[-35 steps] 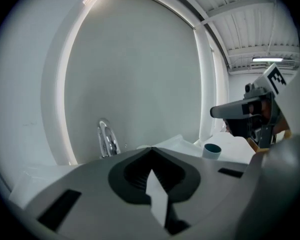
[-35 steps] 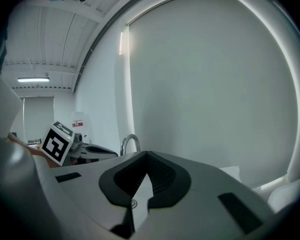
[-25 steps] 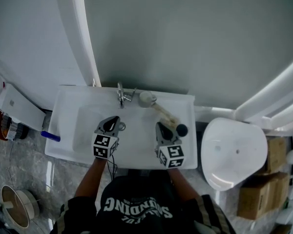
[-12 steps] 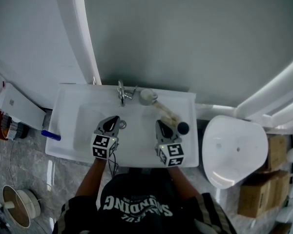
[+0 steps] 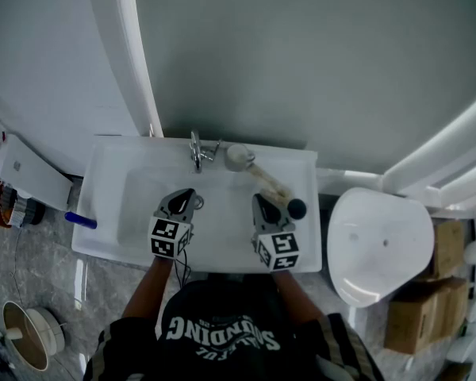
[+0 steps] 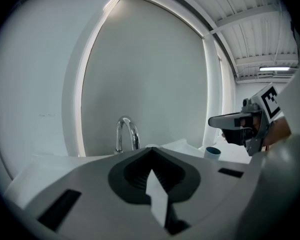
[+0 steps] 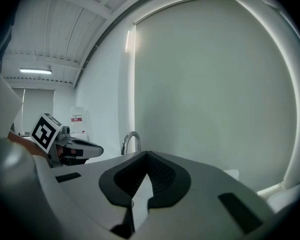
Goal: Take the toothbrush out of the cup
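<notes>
A small pale cup (image 5: 239, 159) stands on the white sink's (image 5: 103, 213) back ledge, right of the faucet. It also peeks out as the cup (image 6: 212, 152) in the left gripper view. A long beige handle (image 5: 268, 184), apparently the toothbrush, slants from the cup toward the front right and ends in a dark round knob (image 5: 296, 209). My left gripper (image 5: 181, 195) hovers over the basin, shut and empty. My right gripper (image 5: 259, 202) hangs beside the beige handle, also shut with nothing in it. Each gripper view shows its own jaws closed: left gripper (image 6: 151, 151), right gripper (image 7: 146, 156).
A chrome faucet (image 5: 196, 151) rises at the back of the basin. A blue object (image 5: 81, 220) lies by the sink's left edge. A white toilet (image 5: 381, 244) stands to the right, with cardboard boxes (image 5: 416, 324) beyond it. A round bucket (image 5: 28, 336) sits on the floor at lower left.
</notes>
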Available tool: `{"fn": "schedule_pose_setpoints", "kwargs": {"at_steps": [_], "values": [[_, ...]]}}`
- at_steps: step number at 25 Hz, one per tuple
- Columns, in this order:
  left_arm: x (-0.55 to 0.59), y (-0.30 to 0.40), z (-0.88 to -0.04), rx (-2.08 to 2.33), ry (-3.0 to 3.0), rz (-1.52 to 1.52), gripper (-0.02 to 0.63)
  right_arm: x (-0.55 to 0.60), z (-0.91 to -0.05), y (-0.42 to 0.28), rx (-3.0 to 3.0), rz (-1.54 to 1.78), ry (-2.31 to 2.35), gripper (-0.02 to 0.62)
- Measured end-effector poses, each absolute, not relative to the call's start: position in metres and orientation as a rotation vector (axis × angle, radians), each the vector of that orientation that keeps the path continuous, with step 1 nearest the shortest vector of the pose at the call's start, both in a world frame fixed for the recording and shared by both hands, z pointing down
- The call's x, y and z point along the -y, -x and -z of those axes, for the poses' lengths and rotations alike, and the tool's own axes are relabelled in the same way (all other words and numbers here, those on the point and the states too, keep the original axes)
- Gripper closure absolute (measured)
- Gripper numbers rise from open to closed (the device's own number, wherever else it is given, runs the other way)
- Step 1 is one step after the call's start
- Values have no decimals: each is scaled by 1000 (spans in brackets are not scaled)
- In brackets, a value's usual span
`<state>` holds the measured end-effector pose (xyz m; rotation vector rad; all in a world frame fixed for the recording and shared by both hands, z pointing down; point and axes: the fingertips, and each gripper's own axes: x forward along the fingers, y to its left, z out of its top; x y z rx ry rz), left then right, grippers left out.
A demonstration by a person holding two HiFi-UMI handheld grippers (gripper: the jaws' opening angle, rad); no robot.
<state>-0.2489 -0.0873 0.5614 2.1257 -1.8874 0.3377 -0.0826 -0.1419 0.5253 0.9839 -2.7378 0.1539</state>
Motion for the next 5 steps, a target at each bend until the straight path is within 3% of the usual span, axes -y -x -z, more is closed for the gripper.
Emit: {"fn": "schedule_pose_setpoints", "kwargs": {"at_steps": [5], "values": [[90, 246, -562, 1881, -2131, -332, 606, 145, -526, 82, 2733, -145, -984, 598]]}}
